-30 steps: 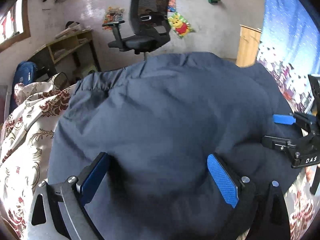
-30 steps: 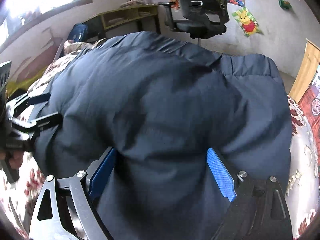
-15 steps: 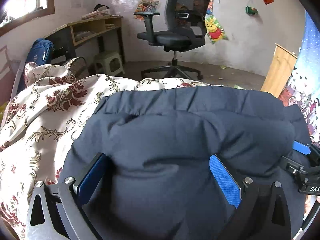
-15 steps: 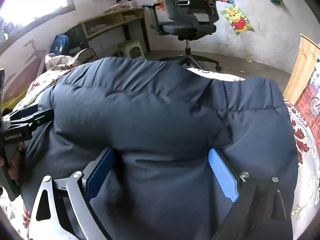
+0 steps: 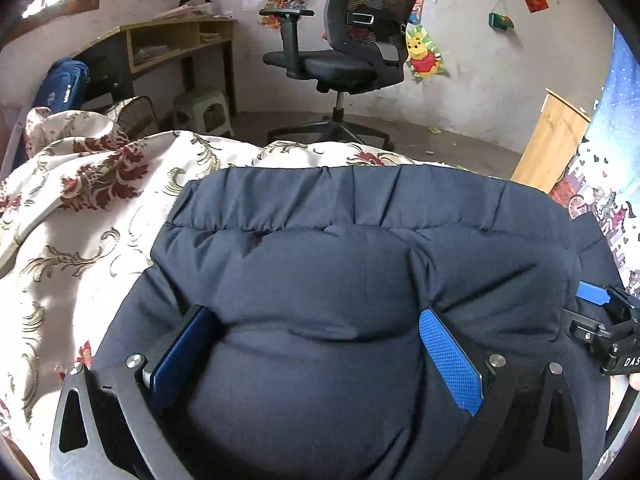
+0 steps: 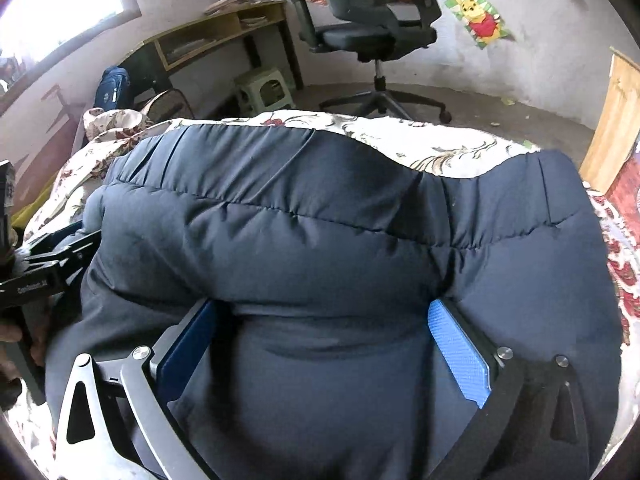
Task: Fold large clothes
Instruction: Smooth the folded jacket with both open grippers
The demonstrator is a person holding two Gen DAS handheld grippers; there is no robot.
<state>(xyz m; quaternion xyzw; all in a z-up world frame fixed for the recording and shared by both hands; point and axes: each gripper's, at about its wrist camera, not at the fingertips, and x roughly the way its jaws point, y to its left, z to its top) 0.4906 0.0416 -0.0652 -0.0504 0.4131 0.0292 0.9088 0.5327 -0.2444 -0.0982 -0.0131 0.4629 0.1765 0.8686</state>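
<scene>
On a bed spread with a floral sheet point(image 5: 72, 240), a puffy navy jacket point(image 5: 360, 280) lies doubled over, its quilted hem at twelve o'clock toward an office chair point(image 5: 352, 52) and a wooden desk point(image 5: 176, 40). The left gripper point(image 5: 316, 344) stands wide with a thick roll of the padded cloth bulging between its blue pads point(image 5: 450, 360); whether they press or merely flank it cannot be told. At three o'clock in the left view sits the right gripper point(image 6: 320, 340), whose jaws have just been opening to their widest, the jacket's bulk between them and apparently released. Judging by how the garment lies, one fold over is laid down flat; further folds to make a compact bundle appear to remain, and smoothing too.
</scene>
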